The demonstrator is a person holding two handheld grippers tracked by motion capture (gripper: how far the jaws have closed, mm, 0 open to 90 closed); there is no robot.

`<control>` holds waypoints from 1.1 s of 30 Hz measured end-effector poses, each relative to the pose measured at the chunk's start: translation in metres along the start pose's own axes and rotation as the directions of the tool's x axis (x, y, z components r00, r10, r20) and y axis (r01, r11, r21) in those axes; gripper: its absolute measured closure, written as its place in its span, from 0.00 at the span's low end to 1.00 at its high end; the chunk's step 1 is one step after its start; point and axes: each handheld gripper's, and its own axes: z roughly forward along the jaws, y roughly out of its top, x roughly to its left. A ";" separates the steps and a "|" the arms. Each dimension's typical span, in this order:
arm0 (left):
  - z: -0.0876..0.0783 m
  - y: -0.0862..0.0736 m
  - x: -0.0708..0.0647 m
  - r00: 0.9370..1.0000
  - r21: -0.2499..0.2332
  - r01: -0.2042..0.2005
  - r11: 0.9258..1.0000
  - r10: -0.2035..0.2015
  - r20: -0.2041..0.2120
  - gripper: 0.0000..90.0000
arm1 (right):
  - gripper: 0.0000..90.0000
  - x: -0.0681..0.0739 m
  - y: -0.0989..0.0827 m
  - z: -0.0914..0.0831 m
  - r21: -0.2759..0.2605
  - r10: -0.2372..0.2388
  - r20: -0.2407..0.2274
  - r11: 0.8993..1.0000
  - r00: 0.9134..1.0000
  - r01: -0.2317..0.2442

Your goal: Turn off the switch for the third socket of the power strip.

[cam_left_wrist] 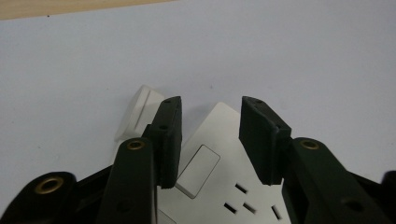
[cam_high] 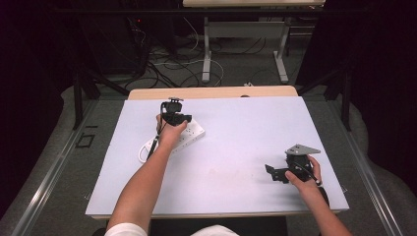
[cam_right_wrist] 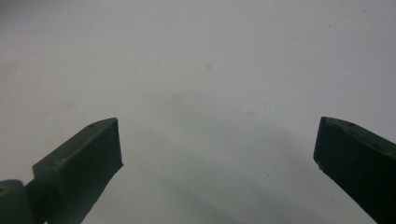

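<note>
Hovering over the white power strip [cam_left_wrist: 219,163], your left gripper [cam_left_wrist: 210,140] stands with its jaws parted, clasping nothing, the strip's rocker switch [cam_left_wrist: 198,170] showing in the gap. The strip lies on the white tabletop [cam_high: 236,132] left of centre, toward the far edge. Well apart at the near right, your right gripper [cam_right_wrist: 217,154] gapes wide over bare tabletop.

Lab — black curtains [cam_high: 29,73], floor cables [cam_high: 167,66]
</note>
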 end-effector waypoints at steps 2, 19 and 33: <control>-0.001 0.001 0.000 1.000 -0.003 -0.010 1.000 0.010 -0.007 0.60 | 0.01 0.000 0.000 0.000 0.000 -0.001 -0.001 1.000 1.000 0.001; -0.008 0.005 -0.001 0.999 -0.011 -0.032 0.999 0.032 0.011 0.38 | 0.01 0.001 0.000 -0.001 0.000 0.012 0.001 1.000 1.000 -0.012; -0.027 0.007 0.002 0.999 0.013 -0.039 0.999 0.039 0.032 0.24 | 0.01 0.002 0.000 -0.001 -0.001 0.006 0.003 1.000 1.000 -0.006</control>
